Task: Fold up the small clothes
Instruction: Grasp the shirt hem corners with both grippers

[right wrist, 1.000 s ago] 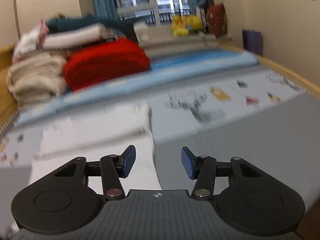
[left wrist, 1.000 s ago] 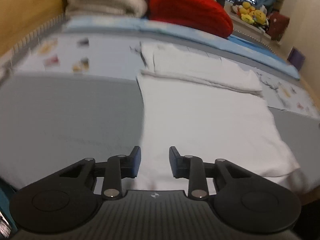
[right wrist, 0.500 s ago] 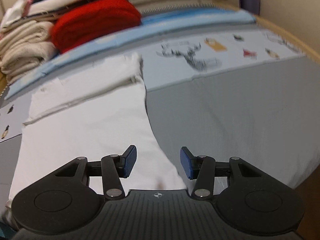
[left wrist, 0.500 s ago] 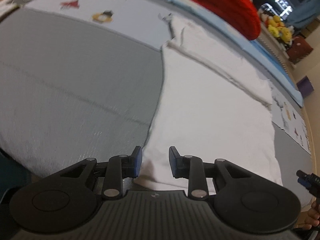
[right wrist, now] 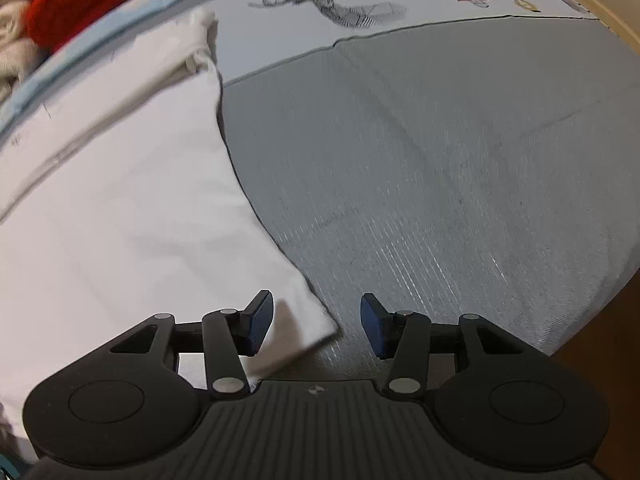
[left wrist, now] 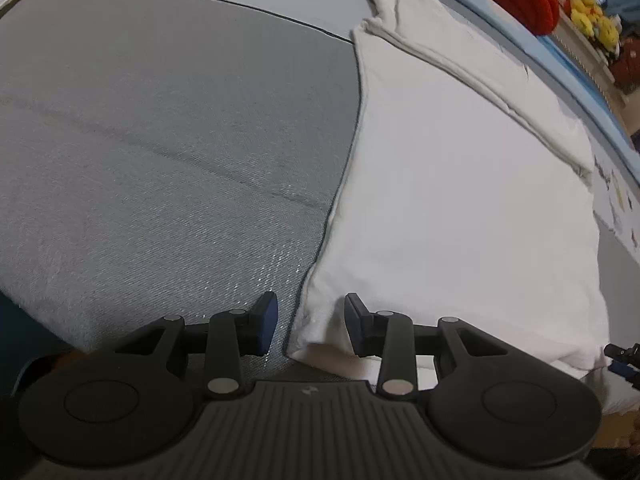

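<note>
Cloth first, from my left wrist view: one white garment (left wrist: 460, 184) lies flat on the grey bed cover (left wrist: 160, 140), soft and light, likely to sag — so I'd pinch its near corner. My left tool (left wrist: 308, 322) hangs released, jaws straddling that corner, nothing gripped.

From my right wrist view, the same garment (right wrist: 120, 208) shows its other near corner between the spread jaws of my right tool (right wrist: 316, 322) — two tools, one garment.
</note>
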`<state>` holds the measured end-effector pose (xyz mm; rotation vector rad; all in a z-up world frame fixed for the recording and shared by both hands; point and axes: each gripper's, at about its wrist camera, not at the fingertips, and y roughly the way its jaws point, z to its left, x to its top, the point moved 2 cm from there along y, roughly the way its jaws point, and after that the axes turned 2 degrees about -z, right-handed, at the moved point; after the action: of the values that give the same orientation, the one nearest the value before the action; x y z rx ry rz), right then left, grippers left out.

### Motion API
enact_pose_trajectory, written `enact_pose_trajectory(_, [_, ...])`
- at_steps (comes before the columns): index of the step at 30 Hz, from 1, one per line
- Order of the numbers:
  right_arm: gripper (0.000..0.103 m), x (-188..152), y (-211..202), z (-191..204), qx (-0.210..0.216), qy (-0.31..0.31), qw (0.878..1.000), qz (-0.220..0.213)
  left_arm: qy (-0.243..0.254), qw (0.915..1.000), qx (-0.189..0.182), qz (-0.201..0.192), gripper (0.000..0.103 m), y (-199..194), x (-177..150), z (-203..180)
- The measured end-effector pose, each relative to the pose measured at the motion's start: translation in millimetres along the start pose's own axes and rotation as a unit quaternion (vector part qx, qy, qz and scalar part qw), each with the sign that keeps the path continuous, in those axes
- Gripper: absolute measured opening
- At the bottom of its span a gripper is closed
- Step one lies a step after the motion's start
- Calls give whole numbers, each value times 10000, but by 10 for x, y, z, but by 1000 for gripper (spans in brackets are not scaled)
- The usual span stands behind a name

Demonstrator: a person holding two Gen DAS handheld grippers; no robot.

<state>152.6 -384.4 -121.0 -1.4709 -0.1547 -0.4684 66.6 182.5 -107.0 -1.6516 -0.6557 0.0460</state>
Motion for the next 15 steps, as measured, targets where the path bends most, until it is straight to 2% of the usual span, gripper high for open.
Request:
enact_pose_trajectory(5, [50,-76,95,29,-119,-205,9995,216,329,9994,93,-75,39,16,-53,-80])
enact_pose_trajectory(6, [48,-84,108,42,-113,-247,9993,240,427,9990,130,-97,28,14,-62,-94])
enact_pose_trajectory(7, [34,-101,122,59,-93,-301,9992,259,514,9985,147,-115,7,12,-72,-102])
enact_pose_trajectory(8, [20,-114,131,76,-52,-358,9990,258,547,9984,95,-120,7,6,-81,-110])
enact_pose_trajectory(10, [6,-126,101,105,25,-471,9987,186,595,9977,84,-309,6,-88,-81,-99])
enact_pose_trajectory(13, [6,-115,-75,66,169,-338,9992,-115,586,9955,-86,-742,6,-345,-56,-79])
enact_pose_trajectory(15, [5,-99,-255,-19,351,-101,9987,-367,618,9959,-79,-655,7,-361,-71,-49])
